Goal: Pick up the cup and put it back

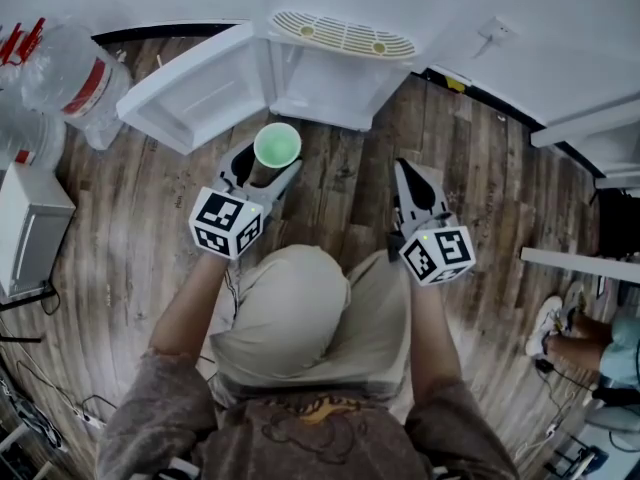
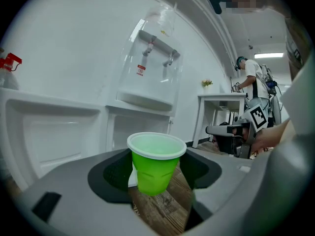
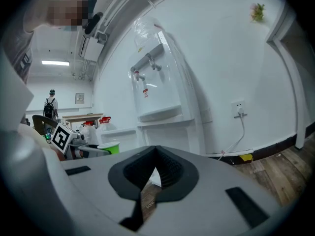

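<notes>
A green plastic cup (image 1: 277,147) is held upright above the wooden floor, with my left gripper (image 1: 264,174) shut on its lower body. In the left gripper view the cup (image 2: 156,162) stands between the two dark pads (image 2: 114,173), its white rim level and its inside empty. My right gripper (image 1: 414,190) hangs to the right of the cup and apart from it, jaws shut with nothing between them. In the right gripper view its pads (image 3: 168,170) meet at the tip, and the cup (image 3: 109,147) shows small at the left.
A white water dispenser (image 1: 340,48) stands straight ahead, its lower cabinet door (image 1: 195,83) swung open to the left. A large water bottle (image 1: 70,73) and a white box (image 1: 25,228) sit at the left. A seated person (image 1: 600,348) is at the right, and cables lie on the floor.
</notes>
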Demonstrator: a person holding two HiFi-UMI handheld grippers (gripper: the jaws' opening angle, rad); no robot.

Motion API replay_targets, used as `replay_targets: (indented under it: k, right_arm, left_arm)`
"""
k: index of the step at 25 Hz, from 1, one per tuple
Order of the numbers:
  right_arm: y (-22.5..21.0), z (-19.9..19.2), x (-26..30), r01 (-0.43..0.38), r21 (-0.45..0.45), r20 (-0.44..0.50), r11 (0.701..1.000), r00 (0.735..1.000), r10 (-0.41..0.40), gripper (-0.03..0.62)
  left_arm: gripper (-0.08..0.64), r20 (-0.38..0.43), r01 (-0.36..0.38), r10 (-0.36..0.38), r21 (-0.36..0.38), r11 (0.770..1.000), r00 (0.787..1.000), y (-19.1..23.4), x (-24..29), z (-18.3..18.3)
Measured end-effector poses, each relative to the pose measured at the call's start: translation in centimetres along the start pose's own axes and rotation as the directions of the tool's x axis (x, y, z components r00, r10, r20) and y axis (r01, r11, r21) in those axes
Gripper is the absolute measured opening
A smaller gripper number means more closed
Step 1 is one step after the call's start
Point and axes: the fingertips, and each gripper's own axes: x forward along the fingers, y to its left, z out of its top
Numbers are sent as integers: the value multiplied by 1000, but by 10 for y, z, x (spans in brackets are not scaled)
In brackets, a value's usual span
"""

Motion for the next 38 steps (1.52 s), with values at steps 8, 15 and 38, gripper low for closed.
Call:
replay_targets:
  k: [8, 15, 38]
  right_arm:
    - [-8, 6, 0, -2, -1, 17, 1000, 1000, 2, 2]
    - [-10, 5, 3, 5, -2, 16, 1000, 1000, -5, 2]
    - [-16, -11, 7, 33, 8, 8, 999, 999, -33, 2]
  left_arm:
    - [296, 9, 5, -5, 15, 1000, 1000, -3, 3, 3]
    - [296, 13, 9, -9, 32, 999, 1000, 5, 10, 11]
    - [296, 56, 26, -30, 67, 997, 998, 35, 99, 12]
